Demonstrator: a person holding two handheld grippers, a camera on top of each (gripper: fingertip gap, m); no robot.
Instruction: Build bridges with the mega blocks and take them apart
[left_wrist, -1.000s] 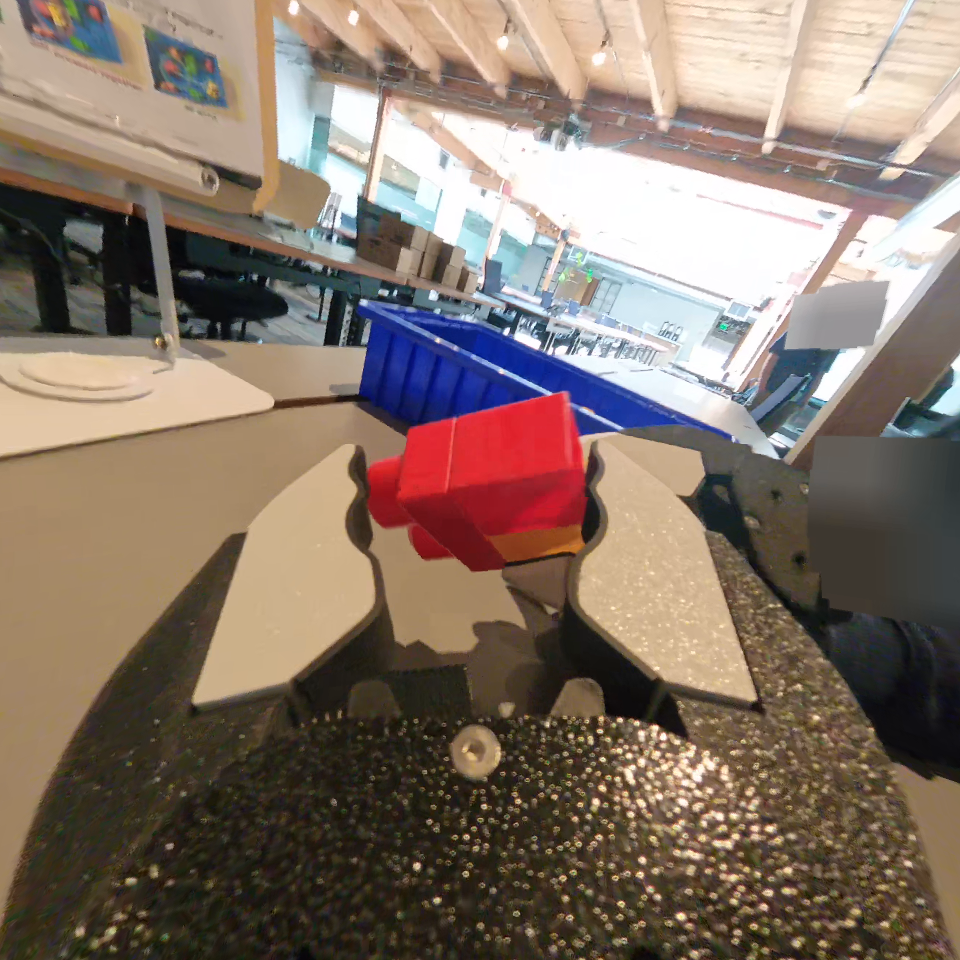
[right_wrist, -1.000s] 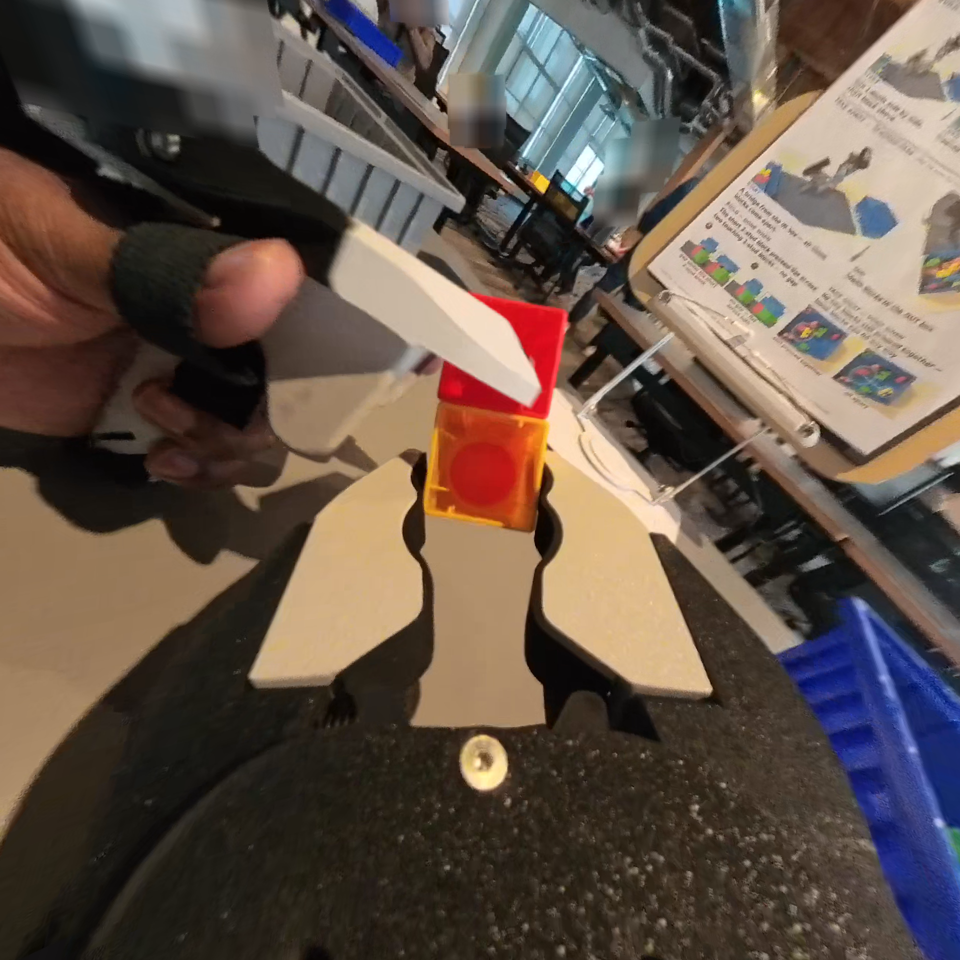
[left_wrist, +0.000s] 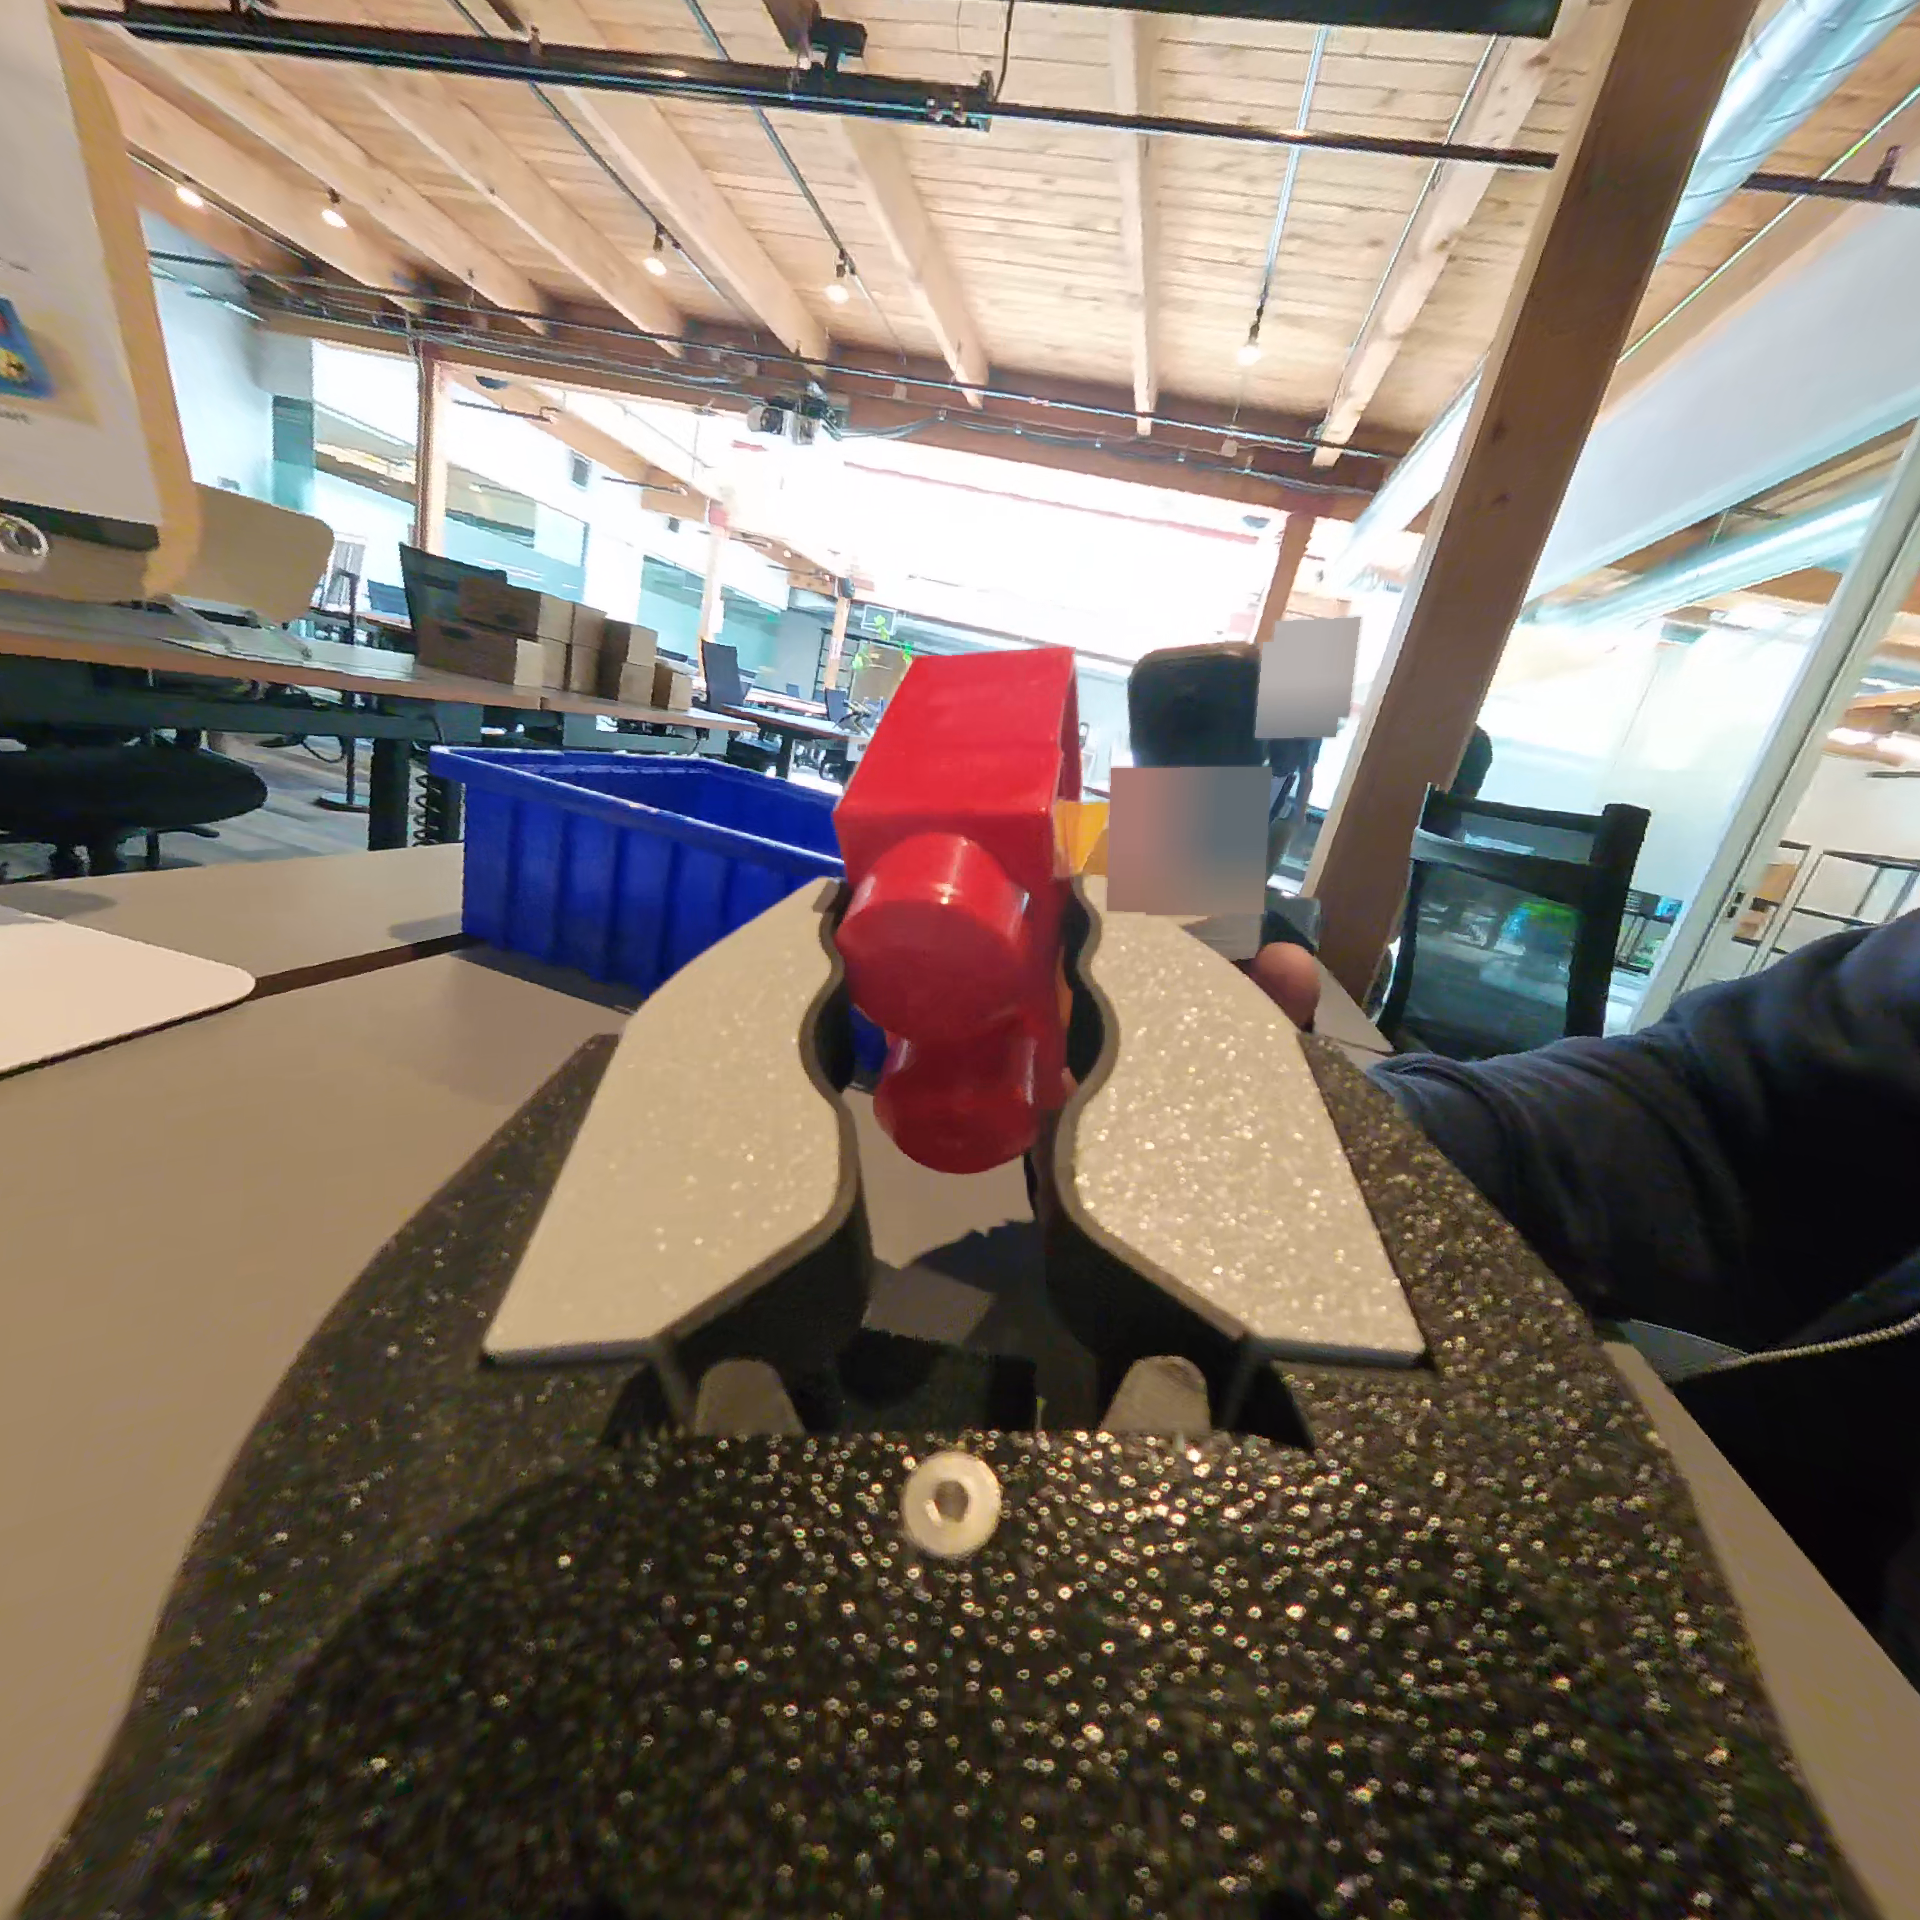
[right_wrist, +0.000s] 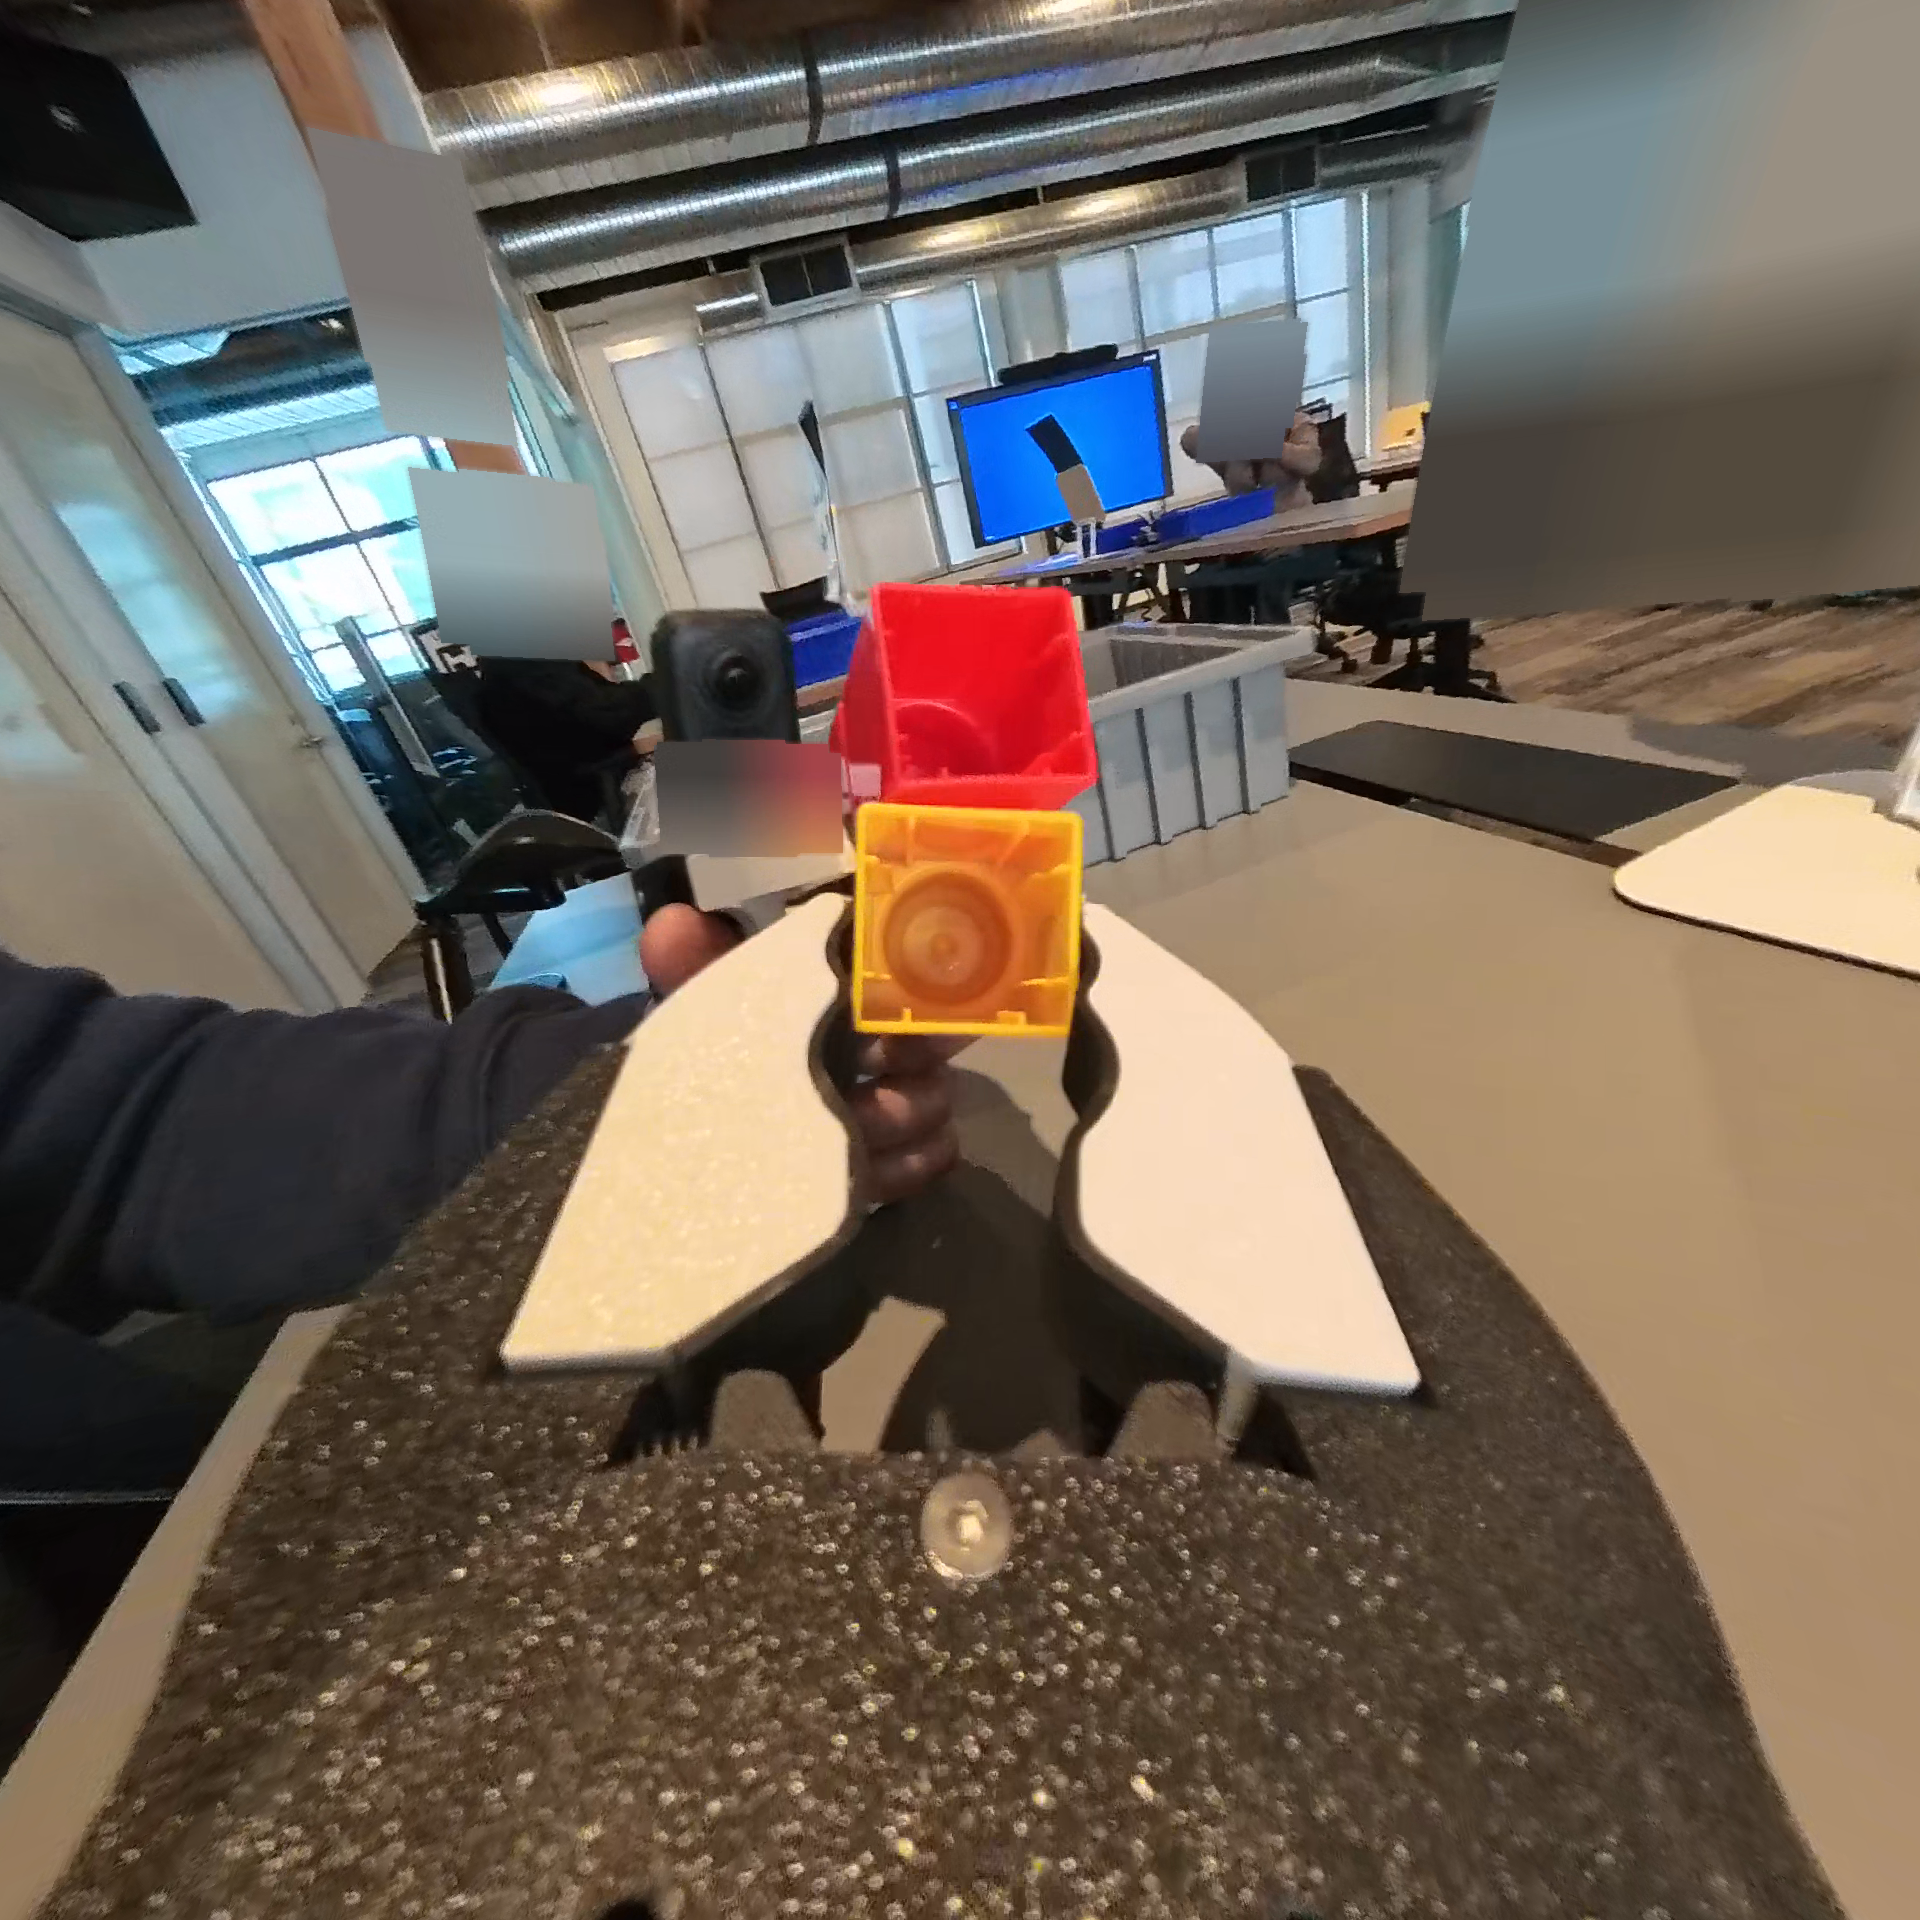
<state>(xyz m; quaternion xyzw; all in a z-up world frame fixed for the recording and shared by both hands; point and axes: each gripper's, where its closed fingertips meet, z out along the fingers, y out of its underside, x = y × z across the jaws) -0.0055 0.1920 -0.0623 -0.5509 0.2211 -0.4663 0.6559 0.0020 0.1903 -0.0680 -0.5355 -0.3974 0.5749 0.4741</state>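
Grey, glittering pads of the left gripper (left_wrist: 961, 1023) are closed on a red block (left_wrist: 961, 831), its two round studs pointing back at the camera, while the right gripper (right_wrist: 966, 971) is clamped on a yellow-orange block (right_wrist: 966, 925) whose hollow underside faces its own lens. Both tools are raised off the grey table (left_wrist: 260, 1122) and face one another, with the red block sitting directly above the yellow one in the right wrist view; only a sliver of the yellow block shows past the red one's edge from the left. Whether the two are fully seated together, part-way prised or merely touching cannot be told, though the red block looks tilted against the yellow one. Taken as the pulling-apart step, it would go best by keeping both grips firm and square on the side walls, rocking the red block about one edge rather than tugging straight, and keeping the pair over the table so a freed piece does not fly off. Beyond the grippers, a blue bin (left_wrist: 623, 852) stands on the table behind the red block, a likely place for loose pieces, and a grey bin (right_wrist: 1184, 717) sits at the far side.
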